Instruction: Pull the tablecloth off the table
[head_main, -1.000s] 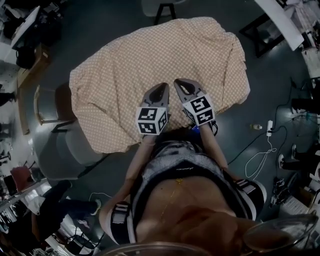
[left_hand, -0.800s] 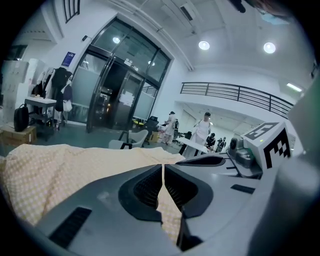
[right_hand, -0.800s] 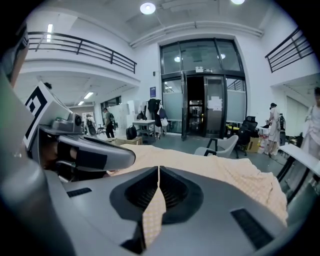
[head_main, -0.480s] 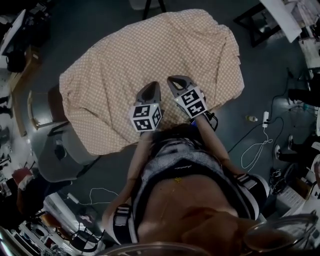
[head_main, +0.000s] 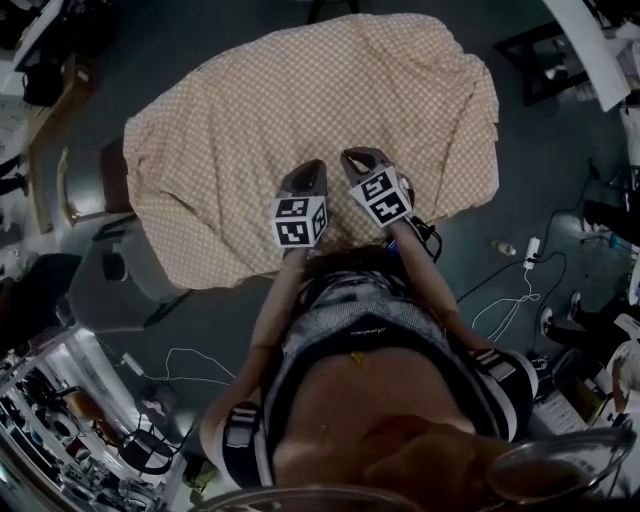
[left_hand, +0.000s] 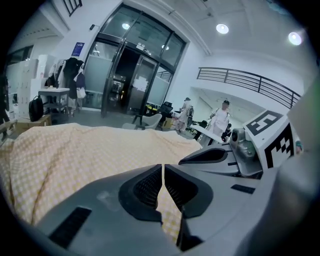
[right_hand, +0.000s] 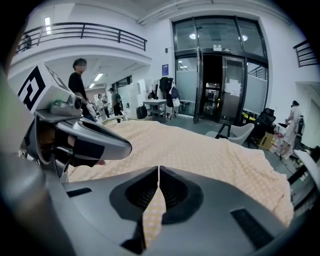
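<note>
Peach checked tablecloth (head_main: 300, 110) drapes the whole surface, edges hanging all round, and the left tongs (head_main: 312, 168) and right tongs (head_main: 360, 155), both pressed together empty, have sunk nearer its near edge, with bare floor (head_main: 200, 25) beyond and a grey chair (head_main: 110, 285) left.

The peach-and-white checked tablecloth (head_main: 300, 120) lies spread out before me, lightly wrinkled, running from its near hem at my 6 o'clock away toward 12, its edges drooping over the sides at 3 and 9 o'clock.
</note>
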